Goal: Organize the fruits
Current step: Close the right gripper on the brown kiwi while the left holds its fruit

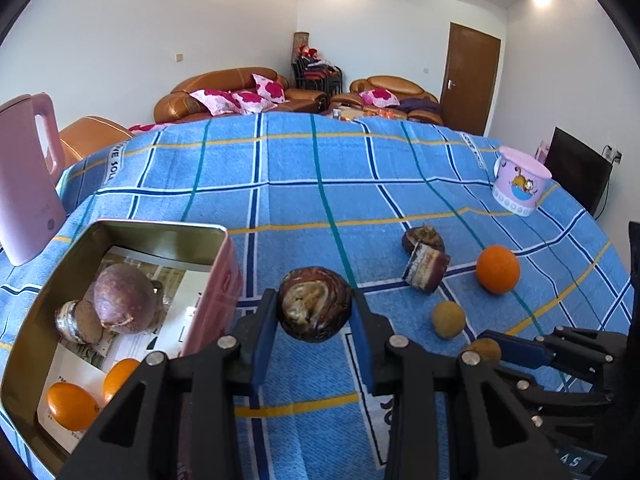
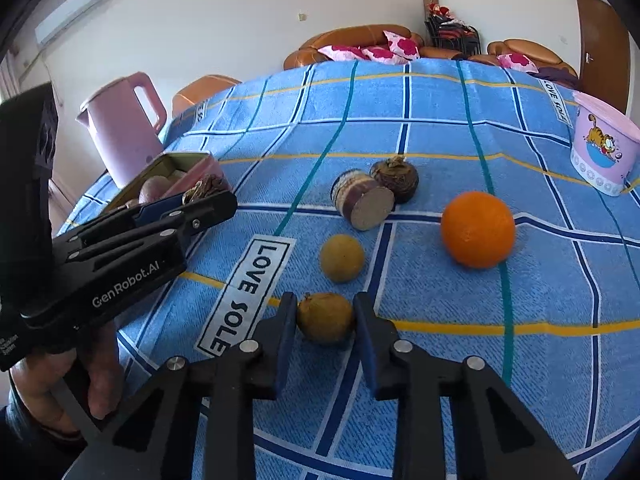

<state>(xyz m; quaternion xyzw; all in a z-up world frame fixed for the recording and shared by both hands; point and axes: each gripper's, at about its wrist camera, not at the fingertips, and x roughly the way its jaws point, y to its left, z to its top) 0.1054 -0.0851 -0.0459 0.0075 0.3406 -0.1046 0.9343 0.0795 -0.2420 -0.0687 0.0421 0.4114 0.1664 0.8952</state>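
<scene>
My left gripper (image 1: 314, 310) is shut on a dark brown round fruit (image 1: 314, 307) and holds it above the cloth, just right of the open tin box (image 1: 222, 280). The tin holds a purple round fruit (image 1: 124, 298), a cut brown piece (image 1: 78, 322) and two oranges (image 1: 72, 406). My right gripper (image 2: 325, 320) has its jaws around a small tan fruit (image 2: 325, 318) on the cloth. Ahead lie another tan fruit (image 2: 342, 258), an orange (image 2: 478, 229), a cut brown piece (image 2: 362, 200) and a dark round fruit (image 2: 396, 180).
A pink kettle (image 1: 28, 184) stands behind the tin at the left. A pink cartoon bucket (image 1: 520, 184) stands at the far right of the blue checked cloth (image 1: 300, 184). Sofas and a door lie beyond the table.
</scene>
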